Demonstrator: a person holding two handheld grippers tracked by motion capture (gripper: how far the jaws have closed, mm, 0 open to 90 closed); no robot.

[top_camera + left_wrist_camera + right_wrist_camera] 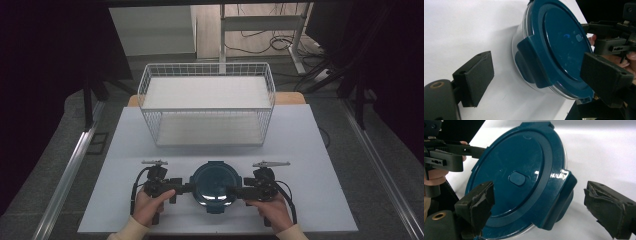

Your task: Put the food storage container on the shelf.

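A round clear container with a dark teal clip-on lid [212, 182] stands on the white table near its front edge. My left gripper [183, 189] is at its left side, open. In the left gripper view the jaws straddle one lid latch tab [534, 62] of the container [559, 42] without touching it. My right gripper [236, 191] is at the container's right side, also open. In the right gripper view its jaws stand either side of the opposite latch tab [560, 195] on the lid [516, 170]. The lid sits flat and closed.
A white wire basket [210, 127] stands at the back of the table [310, 165], behind the container, with bare table between them. The person's hands [150, 205] come in at the front edge. Table legs and cables lie on the floor beyond.
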